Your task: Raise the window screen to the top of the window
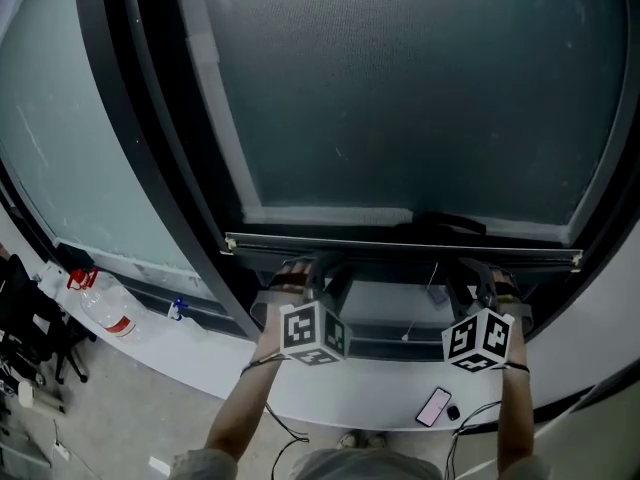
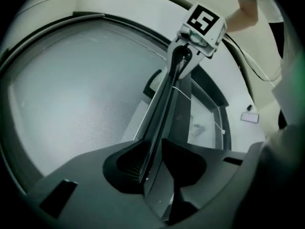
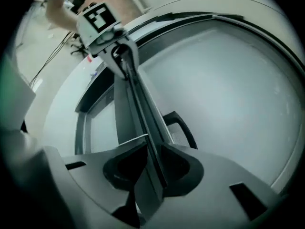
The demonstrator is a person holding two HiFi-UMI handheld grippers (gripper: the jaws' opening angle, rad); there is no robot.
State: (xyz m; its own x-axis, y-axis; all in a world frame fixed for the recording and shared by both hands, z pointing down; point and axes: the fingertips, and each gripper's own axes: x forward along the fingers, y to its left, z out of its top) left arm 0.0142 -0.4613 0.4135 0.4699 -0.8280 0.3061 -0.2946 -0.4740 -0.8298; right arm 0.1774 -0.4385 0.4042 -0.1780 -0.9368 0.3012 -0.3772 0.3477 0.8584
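Here, screen rail [image 1: 400, 249] low, left tool [image 2: 155, 162] opening round it, right tool [image 3: 151, 168] clamped.

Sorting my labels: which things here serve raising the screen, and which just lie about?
Job: window screen; bottom bar; left gripper, jaws opening round the bar; right gripper, clamped on it.
Lying about: phone; water bottle.

- window screen [image 1: 400, 88]: grey-green with a fine mesh weave, upper centre
- bottom bar [image 1: 400, 246]: dark, with a pale silvery edge
- window frame [image 1: 130, 118]: black
- phone [image 1: 433, 406]: pink, lower centre, on a pale grey sill [image 1: 300, 388]
- bottle [image 1: 105, 308]: clear, with red cap and label, left edge
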